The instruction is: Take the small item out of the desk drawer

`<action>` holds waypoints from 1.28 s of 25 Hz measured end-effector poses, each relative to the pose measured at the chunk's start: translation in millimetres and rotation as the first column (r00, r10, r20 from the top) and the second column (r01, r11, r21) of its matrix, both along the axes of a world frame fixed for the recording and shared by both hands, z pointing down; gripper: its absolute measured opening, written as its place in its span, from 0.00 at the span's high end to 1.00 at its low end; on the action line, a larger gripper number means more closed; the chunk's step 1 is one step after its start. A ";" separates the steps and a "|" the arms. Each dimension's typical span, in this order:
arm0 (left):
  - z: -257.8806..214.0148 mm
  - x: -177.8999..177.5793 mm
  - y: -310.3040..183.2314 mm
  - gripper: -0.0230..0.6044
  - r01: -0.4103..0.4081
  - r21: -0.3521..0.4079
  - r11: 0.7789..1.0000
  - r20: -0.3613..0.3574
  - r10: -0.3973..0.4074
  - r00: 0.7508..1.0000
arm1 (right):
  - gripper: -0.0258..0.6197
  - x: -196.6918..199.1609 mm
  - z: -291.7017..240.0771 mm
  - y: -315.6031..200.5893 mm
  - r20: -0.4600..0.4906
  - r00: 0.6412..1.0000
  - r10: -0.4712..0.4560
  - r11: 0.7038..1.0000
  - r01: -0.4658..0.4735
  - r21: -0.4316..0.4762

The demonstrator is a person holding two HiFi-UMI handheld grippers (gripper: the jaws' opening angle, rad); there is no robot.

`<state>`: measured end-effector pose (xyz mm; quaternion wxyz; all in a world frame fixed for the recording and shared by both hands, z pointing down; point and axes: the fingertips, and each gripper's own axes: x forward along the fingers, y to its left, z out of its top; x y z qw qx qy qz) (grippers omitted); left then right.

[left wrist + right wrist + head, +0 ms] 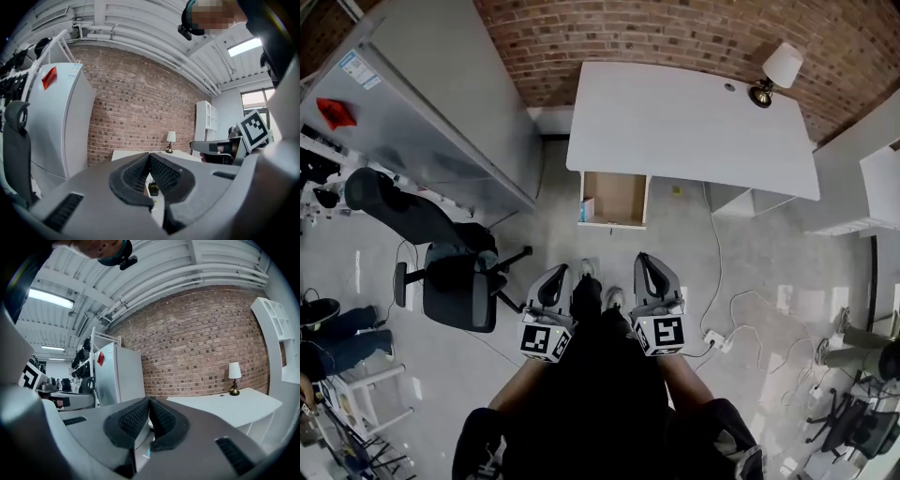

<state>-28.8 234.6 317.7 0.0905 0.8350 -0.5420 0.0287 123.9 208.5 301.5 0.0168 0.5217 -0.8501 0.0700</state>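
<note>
This looks like an office or lab workroom: a white desk [694,122] carrying a lamp [778,70] at its far right corner stands against a brick wall [675,33]. Left of the desk are a tall white cabinet [431,103] and a black swivel chair [441,253]. Cables [717,281] and a power strip [715,339] trail over the floor [675,253] before it, under ceiling strip lights [49,298]

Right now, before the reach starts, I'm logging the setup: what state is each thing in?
Desk drawer: pulled open.
Small item: lying inside the drawer, at its left side.
Left gripper: jaws together, empty.
Right gripper: jaws together, empty.
Lamp: upright on the desk.
Office chair: unoccupied.
</note>
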 end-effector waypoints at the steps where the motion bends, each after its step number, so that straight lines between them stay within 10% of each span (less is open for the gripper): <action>1: 5.0 2.2 -8.0 0.95 0.000 -0.010 1.000 0.000 0.000 1.000 | 0.92 2.4 4.0 -6.9 -0.001 1.000 0.001 1.000 -0.001 -0.003; 21: 120.5 6.3 -152.1 0.95 0.009 -0.159 0.987 0.036 -0.003 0.999 | 0.92 -4.1 77.2 -127.1 -0.025 1.000 -0.015 0.992 0.012 -0.122; 32: 276.2 -23.9 -222.5 0.95 0.062 -0.402 0.913 0.102 -0.022 0.995 | 0.92 -39.0 121.7 -210.1 -0.067 0.995 -0.074 0.969 0.056 -0.239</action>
